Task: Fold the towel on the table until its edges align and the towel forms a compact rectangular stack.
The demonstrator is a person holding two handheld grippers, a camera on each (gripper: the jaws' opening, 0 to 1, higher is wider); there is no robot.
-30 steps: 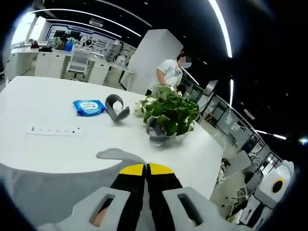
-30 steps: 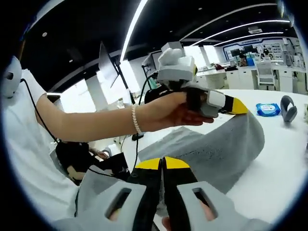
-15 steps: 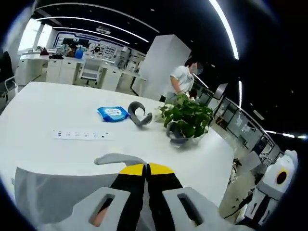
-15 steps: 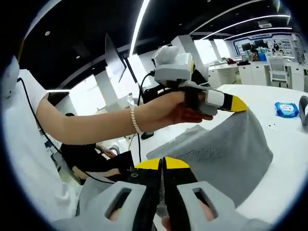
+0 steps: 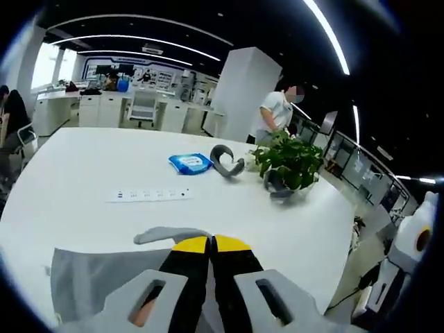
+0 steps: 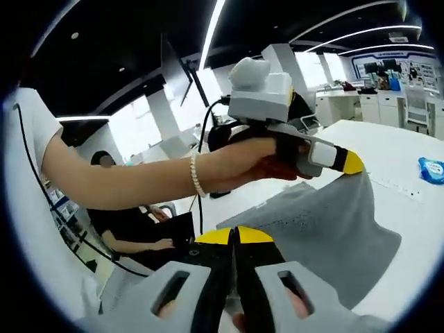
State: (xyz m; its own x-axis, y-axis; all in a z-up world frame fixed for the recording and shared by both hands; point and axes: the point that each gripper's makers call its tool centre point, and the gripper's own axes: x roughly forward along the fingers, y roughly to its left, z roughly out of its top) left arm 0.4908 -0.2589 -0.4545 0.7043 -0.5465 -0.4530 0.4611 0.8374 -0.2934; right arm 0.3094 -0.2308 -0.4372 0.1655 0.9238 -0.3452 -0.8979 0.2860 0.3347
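Right gripper view: left gripper [image 6: 350, 163] at centre right, clamped on grey towel [image 6: 326, 229], lifted off white surface [image 6: 409, 229]; arm extends from left. Right gripper [image 6: 234, 237] pinches towel edge, bottom centre.

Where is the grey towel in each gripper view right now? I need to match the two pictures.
Left gripper view: the towel lies low and left, running under the shut jaws.
Right gripper view: the towel hangs centre-right, pinched by the left gripper.
Shared landmark: the blue wipes packet on the white table.

Grey towel [image 6: 326, 229], lifted off white table [image 5: 83, 166], draped, partly folded
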